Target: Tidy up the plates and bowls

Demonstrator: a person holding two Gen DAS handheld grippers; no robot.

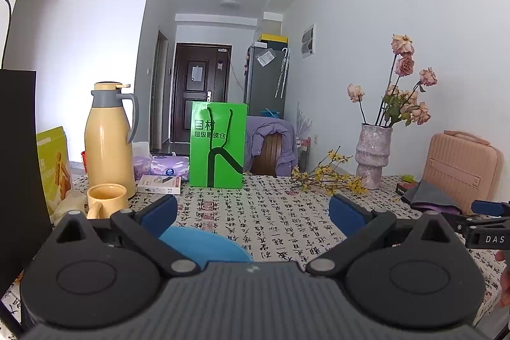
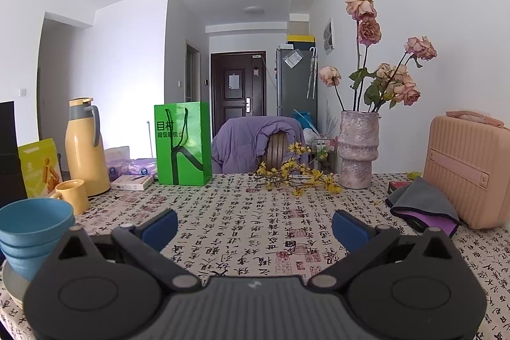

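Three blue bowls (image 2: 33, 233), smooth and round-rimmed, sit nested in a stack at about nine o'clock in the right wrist view, resting on a pale grey plate (image 2: 12, 284) whose rim peeks out beneath them at the table's near left edge. In the left wrist view the top bowl's matte blue rim (image 1: 204, 244) lies at six o'clock, just under and between the spread fingers. The left gripper (image 1: 253, 214) is wide open with nothing between its blue padded fingers (image 1: 159, 212); the right gripper (image 2: 255, 223) is likewise spread wide and holds nothing, hovering over bare tablecloth.

The tablecloth (image 2: 255, 228) is cream fabric printed with black calligraphy and red seals. At ten o'clock from the bowls stand a glossy yellow mug (image 2: 73, 196) and a tall yellow thermos jug (image 2: 84, 145) with a grey handle. A flat-sided green paper bag (image 2: 183, 144) stands at eleven o'clock, a small white box (image 2: 132, 182) beside it. Toward one o'clock, a rough, ribbed pinkish vase (image 2: 357, 148) holds dried roses, with loose yellow blossoms (image 2: 296, 177) lying at its foot. At three o'clock a folded grey cloth (image 2: 420, 201) lies against a ridged pink hard case (image 2: 467, 168).
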